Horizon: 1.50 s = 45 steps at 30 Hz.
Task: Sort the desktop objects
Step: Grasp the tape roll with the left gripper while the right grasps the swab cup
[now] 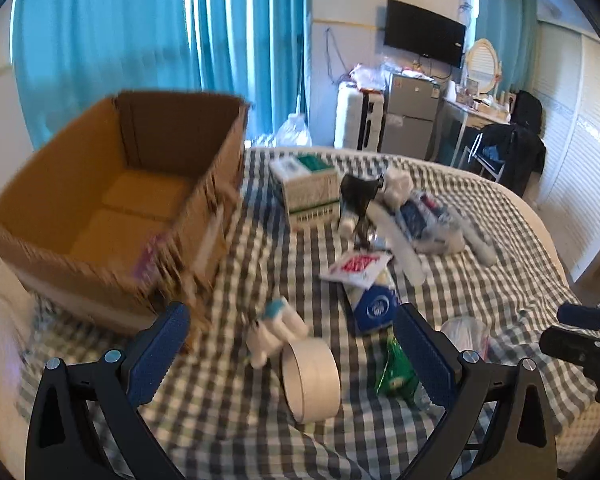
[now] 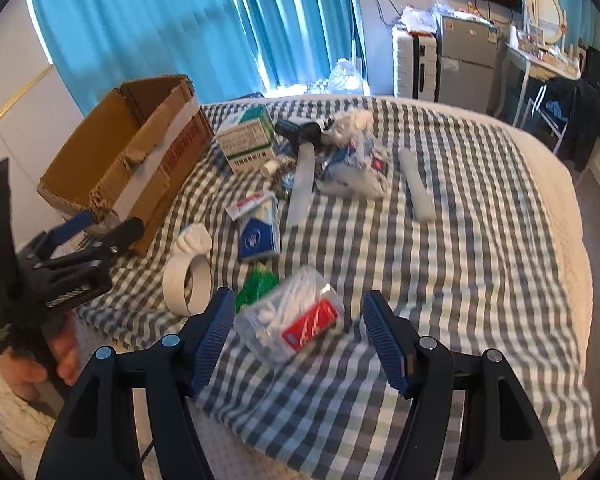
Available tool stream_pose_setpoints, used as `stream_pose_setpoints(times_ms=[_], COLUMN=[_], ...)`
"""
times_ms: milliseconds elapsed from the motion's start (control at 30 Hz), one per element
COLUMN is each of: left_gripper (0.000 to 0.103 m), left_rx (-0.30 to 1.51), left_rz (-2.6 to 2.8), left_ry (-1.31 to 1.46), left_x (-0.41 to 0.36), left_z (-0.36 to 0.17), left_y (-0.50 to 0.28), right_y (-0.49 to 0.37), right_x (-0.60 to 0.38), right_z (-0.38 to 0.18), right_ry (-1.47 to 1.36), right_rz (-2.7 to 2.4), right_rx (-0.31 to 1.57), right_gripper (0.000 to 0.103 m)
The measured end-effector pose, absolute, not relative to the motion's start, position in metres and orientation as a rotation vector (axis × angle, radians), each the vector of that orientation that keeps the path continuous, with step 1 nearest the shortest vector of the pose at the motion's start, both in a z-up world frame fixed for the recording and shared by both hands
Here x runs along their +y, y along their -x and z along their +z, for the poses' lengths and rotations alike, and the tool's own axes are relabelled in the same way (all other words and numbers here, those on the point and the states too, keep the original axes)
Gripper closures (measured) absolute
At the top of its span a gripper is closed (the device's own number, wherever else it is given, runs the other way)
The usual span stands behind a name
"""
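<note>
Right hand-held gripper (image 2: 298,338) gapes around the cotton-swab bag (image 2: 288,318).

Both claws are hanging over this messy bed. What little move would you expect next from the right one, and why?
Probably the right claw drops a little and closes on the clear packet with the red label. Its jaws stand open with the packet lying on the checked cover between them, pads not yet touching. The open cardboard box looks like its destination.

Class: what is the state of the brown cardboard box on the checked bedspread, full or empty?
Empty as far as visible: the brown cardboard box stands open-topped, and the left wrist view shows only its bare floor.
</note>
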<state>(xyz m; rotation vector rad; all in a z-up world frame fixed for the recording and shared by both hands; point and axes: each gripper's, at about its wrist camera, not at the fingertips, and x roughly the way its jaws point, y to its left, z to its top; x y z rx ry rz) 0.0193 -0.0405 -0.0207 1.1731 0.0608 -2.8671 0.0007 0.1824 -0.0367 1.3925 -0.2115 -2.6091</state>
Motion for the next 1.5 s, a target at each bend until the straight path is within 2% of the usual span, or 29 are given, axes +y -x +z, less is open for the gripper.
stream_pose_setpoints(times_ms=[267,433,600,867,1067,1133,1200,1333,1367,1400,1500], left_gripper=[0.0,0.0,0.0,0.001,0.001,0.01,0.046,0.067,0.082,0.086,0.087], left_rx=[0.084,-0.043,-0.089,-0.113,-0.228,-0.267,-0.299,-0.242,-0.199,-0.127,0.014], left_rz=[-2.788,-2.741,-2.707,-2.645,-2.661,-2.712,-2.747,-2.773,-2.786,-2.809,-2.869], left_ry=[-1.276,-1.343,-1.29,-1.314,-1.196,-1.179,-1.222,-1.294,-1.304,-1.337,-1.364], left_x=[-0.039,-0.027,-0.031,-0.04,-0.033,-0.026,-0.021,-0.029,-0.033,-0.04,-0.051], left_z=[-0.074,-0.098,-0.115,-0.137,-0.134,-0.132,-0.132,-0.13,-0.127,-0.124,-0.114], left_y=[-0.006,-0.001,0.001,0.005,0.007,0.004,0.003,-0.001,-0.002,-0.002,-0.007], right_y=[0.017,0.023,0.027,0.041,0.066,0.068,0.063,0.048,0.044,0.041,0.033], right_x=[0.158,0.148,0.156,0.148,0.145,0.143,0.143,0.154,0.157,0.159,0.166], right_z=[-0.084,-0.099,-0.114,-0.132,-0.159,-0.16,-0.157,-0.141,-0.135,-0.131,-0.115], right_ry=[-1.517,-1.574,-1.614,-1.7,-1.833,-1.812,-1.774,-1.67,-1.648,-1.63,-1.566], right_rz=[-2.534,-2.543,-2.543,-2.549,-2.515,-2.536,-2.539,-2.562,-2.571,-2.57,-2.543], right_rx=[-0.23,-0.211,-0.378,-0.479,-0.568,-0.537,-0.522,-0.556,-0.555,-0.565,-0.633], right_gripper=[0.037,0.037,0.034,0.024,0.022,0.024,0.029,0.032,0.033,0.033,0.036])
